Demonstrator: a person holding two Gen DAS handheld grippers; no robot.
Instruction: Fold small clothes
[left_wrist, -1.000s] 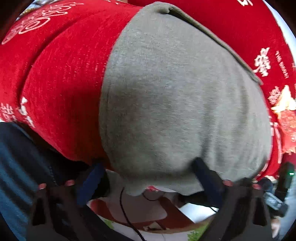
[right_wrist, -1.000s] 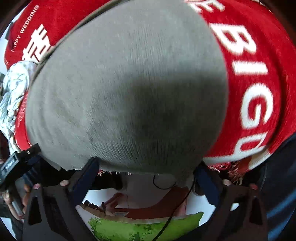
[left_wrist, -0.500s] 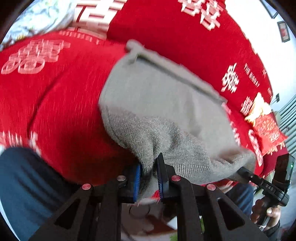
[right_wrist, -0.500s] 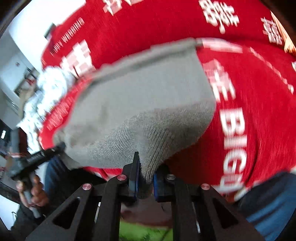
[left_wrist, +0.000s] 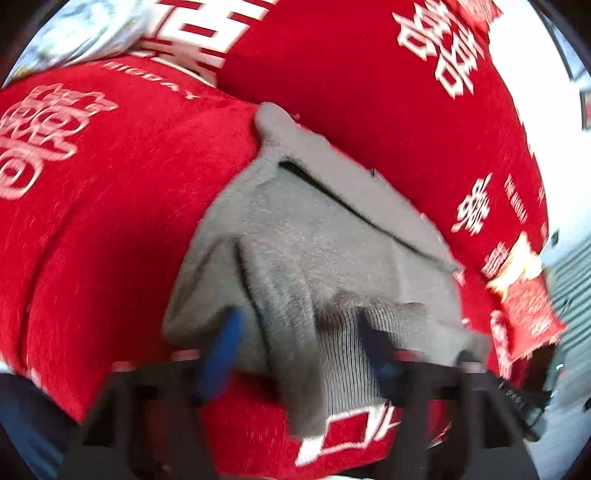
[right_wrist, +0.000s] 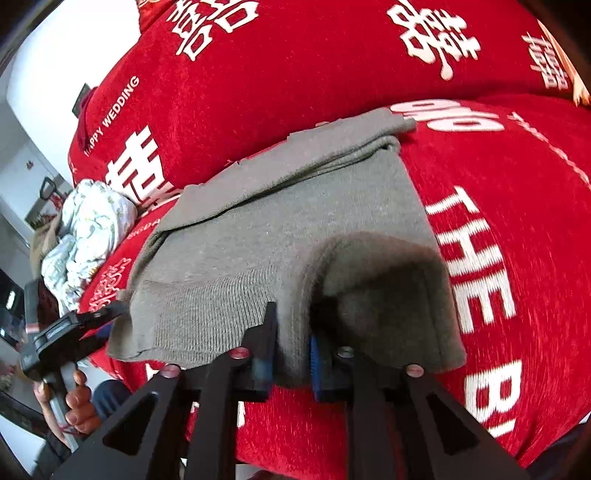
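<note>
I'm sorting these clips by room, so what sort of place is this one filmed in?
Most likely a home, perhaps a bedroom or living room. A grey knitted garment lies on soft furniture under a red cover printed "Happy Wedding", with crumpled pale floral cloth beside it and a white wall behind.

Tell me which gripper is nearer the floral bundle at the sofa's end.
Left. The left gripper sits just below the floral bundle; the right gripper, pinching the grey garment, is farther along the red sofa cover.
</note>
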